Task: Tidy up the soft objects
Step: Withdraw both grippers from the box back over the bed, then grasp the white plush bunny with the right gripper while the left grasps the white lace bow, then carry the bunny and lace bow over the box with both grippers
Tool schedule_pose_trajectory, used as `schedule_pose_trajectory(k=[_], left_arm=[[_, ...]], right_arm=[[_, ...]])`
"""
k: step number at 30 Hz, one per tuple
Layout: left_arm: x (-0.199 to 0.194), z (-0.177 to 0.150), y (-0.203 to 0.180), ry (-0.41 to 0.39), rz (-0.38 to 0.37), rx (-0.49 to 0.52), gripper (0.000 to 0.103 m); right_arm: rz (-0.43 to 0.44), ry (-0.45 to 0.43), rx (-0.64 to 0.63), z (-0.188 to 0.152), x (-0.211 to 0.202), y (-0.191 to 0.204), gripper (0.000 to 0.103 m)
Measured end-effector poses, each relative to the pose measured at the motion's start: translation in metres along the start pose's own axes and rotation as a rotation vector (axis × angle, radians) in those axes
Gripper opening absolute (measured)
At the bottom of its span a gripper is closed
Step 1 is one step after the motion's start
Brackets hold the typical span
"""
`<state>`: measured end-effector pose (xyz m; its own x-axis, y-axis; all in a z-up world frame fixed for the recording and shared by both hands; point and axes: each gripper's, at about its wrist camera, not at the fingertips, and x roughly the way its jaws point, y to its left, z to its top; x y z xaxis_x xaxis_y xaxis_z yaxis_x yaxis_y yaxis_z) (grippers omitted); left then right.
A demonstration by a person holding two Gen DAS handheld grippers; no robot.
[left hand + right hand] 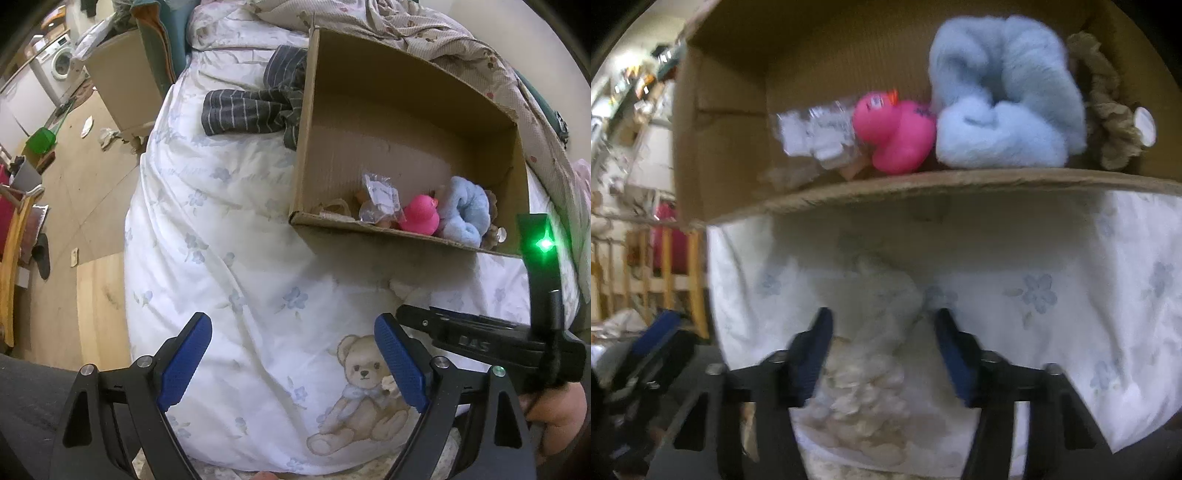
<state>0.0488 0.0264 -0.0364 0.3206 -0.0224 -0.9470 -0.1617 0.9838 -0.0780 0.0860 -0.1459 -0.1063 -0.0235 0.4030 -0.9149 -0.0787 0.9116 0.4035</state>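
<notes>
A cardboard box [369, 110] lies on the bed. It holds a pink rubber duck [421, 218], a fluffy light blue scrunchie [466, 210], a brown scrunchie [1108, 110] and a small clear plastic packet [382, 195]. The right wrist view shows the duck [897, 136], blue scrunchie [1004, 99] and packet [816, 136] just past the box's near wall [923, 188]. A dark striped garment [255, 107] lies left of the box. My left gripper [293, 350] is open and empty above the quilt. My right gripper [882, 339] is open over a fold of the quilt.
The white floral quilt [221, 229] with a teddy bear print [365, 398] covers the bed. A rumpled blanket [424, 26] lies behind the box. To the left are the floor, a cabinet [122, 81], a washing machine [59, 62] and a wooden chair [14, 251].
</notes>
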Motion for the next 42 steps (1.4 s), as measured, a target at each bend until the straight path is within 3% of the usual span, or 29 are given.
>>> schedule_pose_trajectory(k=[2,5,12,18,20,24,25,26,29,37,42], left_arm=[[0.003,-0.001,0.0,0.012,-0.004,-0.003,0.089],[0.01,-0.002,-0.003,0.038,-0.028,-0.008,0.089],[0.025,-0.012,-0.046,0.102,-0.114,0.095,0.089],[0.042,-0.027,-0.096,0.154,-0.12,0.227,0.088],[0.048,-0.031,-0.105,0.148,-0.109,0.237,0.076],[0.065,-0.037,-0.117,0.195,-0.113,0.263,0.073],[0.069,-0.038,-0.118,0.202,-0.104,0.261,0.063],[0.074,-0.039,-0.117,0.212,-0.095,0.256,0.04],[0.083,-0.042,-0.117,0.222,-0.093,0.233,0.02],[0.069,-0.035,-0.108,0.165,-0.027,0.187,0.015],[0.053,-0.023,-0.099,0.135,0.001,0.162,0.015]], right_arm=[[-0.009,0.013,-0.014,-0.001,0.003,-0.001,0.028],[0.002,-0.043,-0.027,-0.003,-0.012,-0.003,0.02],[0.054,-0.16,0.079,-0.012,-0.056,-0.035,0.02],[0.056,-0.228,0.139,-0.027,-0.086,-0.056,0.02],[0.051,-0.237,0.129,-0.032,-0.09,-0.056,0.02],[0.013,-0.244,0.089,-0.04,-0.094,-0.055,0.02],[0.004,-0.246,0.08,-0.041,-0.096,-0.056,0.02],[-0.003,-0.246,0.066,-0.041,-0.096,-0.055,0.02],[0.012,-0.242,0.033,-0.039,-0.103,-0.055,0.02],[0.094,-0.235,-0.002,-0.04,-0.106,-0.046,0.02],[0.055,-0.259,-0.073,-0.039,-0.11,-0.031,0.02]])
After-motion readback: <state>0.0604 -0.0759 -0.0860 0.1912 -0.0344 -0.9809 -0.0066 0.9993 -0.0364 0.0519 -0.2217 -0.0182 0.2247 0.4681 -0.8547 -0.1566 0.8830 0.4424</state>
